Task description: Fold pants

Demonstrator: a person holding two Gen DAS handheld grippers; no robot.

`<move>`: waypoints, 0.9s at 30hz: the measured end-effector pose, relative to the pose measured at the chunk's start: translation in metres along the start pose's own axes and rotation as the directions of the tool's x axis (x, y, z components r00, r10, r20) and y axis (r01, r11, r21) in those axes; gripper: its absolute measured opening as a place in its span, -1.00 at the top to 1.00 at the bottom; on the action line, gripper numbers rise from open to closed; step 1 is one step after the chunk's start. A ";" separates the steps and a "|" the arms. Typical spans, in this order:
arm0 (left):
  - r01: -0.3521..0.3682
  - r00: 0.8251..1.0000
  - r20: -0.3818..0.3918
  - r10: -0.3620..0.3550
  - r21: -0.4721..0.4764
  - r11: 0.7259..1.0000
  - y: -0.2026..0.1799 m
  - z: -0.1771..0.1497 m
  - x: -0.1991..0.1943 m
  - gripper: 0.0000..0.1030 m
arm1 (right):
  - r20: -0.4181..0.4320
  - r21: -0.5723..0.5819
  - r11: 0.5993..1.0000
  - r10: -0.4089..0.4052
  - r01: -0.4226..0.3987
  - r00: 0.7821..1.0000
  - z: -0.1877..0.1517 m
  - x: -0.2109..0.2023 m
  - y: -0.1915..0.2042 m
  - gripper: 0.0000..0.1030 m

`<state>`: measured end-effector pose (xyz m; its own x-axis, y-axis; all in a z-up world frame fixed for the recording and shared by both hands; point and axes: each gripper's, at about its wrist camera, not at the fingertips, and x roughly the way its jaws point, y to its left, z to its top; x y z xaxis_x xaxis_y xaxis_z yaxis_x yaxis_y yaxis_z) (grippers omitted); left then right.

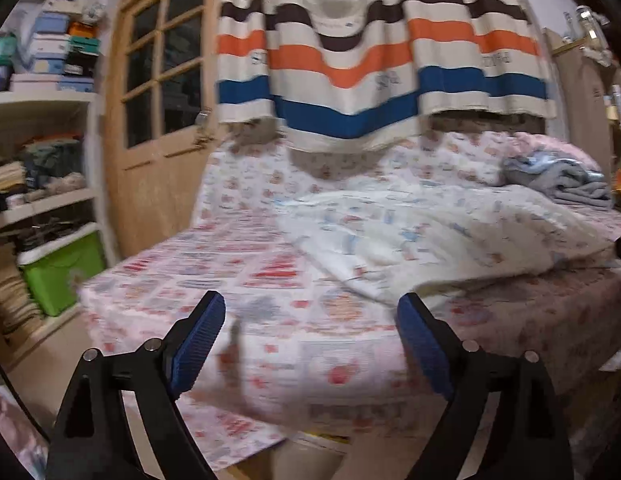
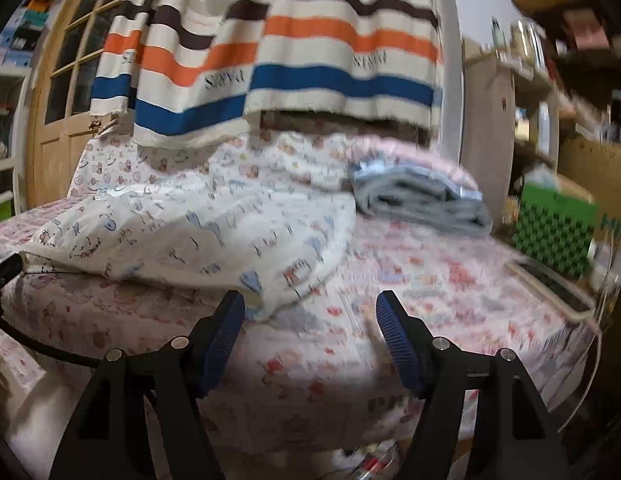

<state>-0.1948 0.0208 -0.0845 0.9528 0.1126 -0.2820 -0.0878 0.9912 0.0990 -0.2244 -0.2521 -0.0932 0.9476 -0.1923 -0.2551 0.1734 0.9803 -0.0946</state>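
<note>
White pants [image 1: 430,232] printed with small blue and red motifs lie loosely rumpled across a bed [image 1: 230,280] covered by a pink-and-red patterned sheet. My left gripper [image 1: 312,304] hovers open before the bed's near edge, nothing between its blue pads; the pants' nearest edge lies just beyond its right finger. In the right wrist view the pants [image 2: 214,224] spread left of centre, one corner reaching down close to the left finger of my right gripper [image 2: 310,300]. That gripper is open too and holds nothing. Both views are motion-blurred.
A folded grey-blue cloth [image 2: 422,200] rests at the bed's far right by a pink pillow. A striped curtain [image 1: 370,60] hangs behind the bed. A wooden door [image 1: 158,80], cluttered shelves [image 1: 42,140] and a green bin [image 1: 58,272] stand left; a green box [image 2: 554,224] sits right.
</note>
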 end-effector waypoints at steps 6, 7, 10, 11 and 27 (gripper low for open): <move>-0.054 0.997 0.043 0.058 -0.092 0.994 0.033 0.010 -0.007 -0.70 | 0.059 0.003 0.971 0.238 -0.239 0.969 0.024 -0.004 0.039 -0.27; -0.065 0.996 0.049 0.070 -0.096 0.993 0.038 0.011 -0.007 -0.70 | 0.062 0.003 0.958 0.285 -0.286 0.956 0.028 -0.004 0.050 -0.23; -0.109 0.991 0.063 0.115 -0.094 0.990 0.049 0.011 -0.006 -0.70 | 0.081 -0.031 0.922 0.388 -0.386 0.918 0.034 -0.004 0.081 -0.13; -0.112 0.992 0.043 0.116 -0.083 0.990 0.052 0.010 -0.001 -0.70 | 0.086 -0.064 0.909 0.416 -0.412 0.905 0.035 -0.003 0.095 -0.04; -0.175 0.985 -0.015 0.174 -0.113 0.978 0.096 -0.002 0.013 -0.70 | -0.101 -0.241 0.744 0.619 -0.623 0.779 0.026 0.029 0.194 0.48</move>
<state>-0.1912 0.1180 -0.0806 0.9185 0.2843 -0.2749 -0.2851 0.9577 0.0381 -0.1566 -0.0662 -0.0941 0.8183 0.4522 -0.3547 -0.5255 0.8386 -0.1433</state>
